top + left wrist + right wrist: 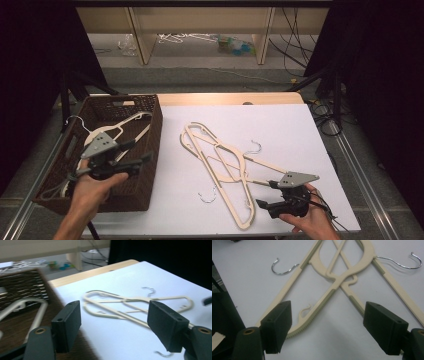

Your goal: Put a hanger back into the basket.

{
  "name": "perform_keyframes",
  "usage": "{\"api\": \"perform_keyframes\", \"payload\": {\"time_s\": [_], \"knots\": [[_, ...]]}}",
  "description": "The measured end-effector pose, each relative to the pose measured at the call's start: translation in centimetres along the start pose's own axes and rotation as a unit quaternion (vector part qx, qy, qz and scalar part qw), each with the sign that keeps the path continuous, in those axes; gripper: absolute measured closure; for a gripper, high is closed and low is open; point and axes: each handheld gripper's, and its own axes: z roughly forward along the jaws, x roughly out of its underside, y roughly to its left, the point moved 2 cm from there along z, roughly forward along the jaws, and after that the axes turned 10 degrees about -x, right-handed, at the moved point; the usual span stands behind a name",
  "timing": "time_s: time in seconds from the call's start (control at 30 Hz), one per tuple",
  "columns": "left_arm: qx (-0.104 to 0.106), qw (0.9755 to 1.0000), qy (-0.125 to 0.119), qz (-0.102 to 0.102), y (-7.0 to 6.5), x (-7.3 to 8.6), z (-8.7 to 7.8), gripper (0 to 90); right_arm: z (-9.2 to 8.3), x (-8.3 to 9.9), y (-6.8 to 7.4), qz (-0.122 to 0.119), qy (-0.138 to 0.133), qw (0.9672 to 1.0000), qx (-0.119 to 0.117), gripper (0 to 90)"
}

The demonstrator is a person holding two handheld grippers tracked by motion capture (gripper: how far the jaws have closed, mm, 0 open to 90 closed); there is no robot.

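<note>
Two cream plastic hangers (220, 160) with metal hooks lie crossed on the white table sheet (280, 125). A third cream hanger (131, 120) rests inside the brown wicker basket (154, 175) at the left. My left gripper (142, 151) hovers over the basket's near right part, open, with nothing between its pads. In the left gripper view the gripper (115, 320) looks across at the crossed hangers (130, 301). At the table's front right my right gripper (265, 193) stands open just short of the hangers' lower ends. Its own view shows the gripper (327, 322) apart from the hangers (332, 290).
One wire hook (209, 196) lies near the front, another hook (256, 146) toward the middle right. Behind the table a wooden shelf frame (145, 40) stands over a floor with cables (300, 50) and clutter. Dark curtains flank both sides.
</note>
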Motion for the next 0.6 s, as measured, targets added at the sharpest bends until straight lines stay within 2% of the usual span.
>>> {"api": "perform_keyframes", "payload": {"time_s": [0.03, 0.1, 0.2, 0.27, 0.3, 0.4, 0.47, 0.5, 0.6], "knots": [[0.0, 1.0, 0.0, 0.0, 0.0, 0.0, 0.0, 25.8, 0.0, 0.0, 0.0, 0.0, 0.0, 1.0, 0.0, 24.3], [0.009, 0.9999, -0.005, 0.009, -1.5, 0.3, 0.2, 22.2, 0.0, 0.0, -0.1, -0.001, -0.003, 1.0, 0.001, 24.1], [0.029, 0.9996, -0.004, 0.005, -3.8, 1.1, 0.5, 21.8, -0.1, 0.1, -0.1, 0.004, -0.007, 1.0, 0.002, 23.8], [0.039, 0.9992, -0.002, 0.012, -4.9, 1.6, 0.8, 21.7, -0.1, 0.1, -0.2, -0.001, -0.011, 0.9999, 0.005, 23.5], [0.046, 0.9989, -0.002, 0.005, -5.5, 1.8, 1.0, 21.7, -0.1, 0.1, -0.2, -0.002, -0.01, 0.9999, 0.003, 23.5], [0.046, 0.9987, -0.003, 0.02, -6.5, 2.5, 1.2, 21.7, -0.1, 0.0, -0.1, 0.003, -0.01, 0.9999, 0.005, 23.2], [0.058, 0.9982, -0.004, 0.014, -7.3, 3.3, 1.4, 21.7, 0.0, 0.1, 0.0, 0.005, -0.01, 0.9999, 0.003, 22.9], [0.058, 0.9982, -0.004, 0.014, -7.3, 3.3, 1.4, 21.7, 0.0, 0.0, 0.0, 0.005, -0.011, 0.9999, 0.001, 22.3], [0.057, 0.998, -0.008, 0.025, -7.8, 3.9, 1.5, 21.4, 0.0, 0.1, 0.0, 0.006, -0.012, 0.9999, 0.001, 21.6]]}}
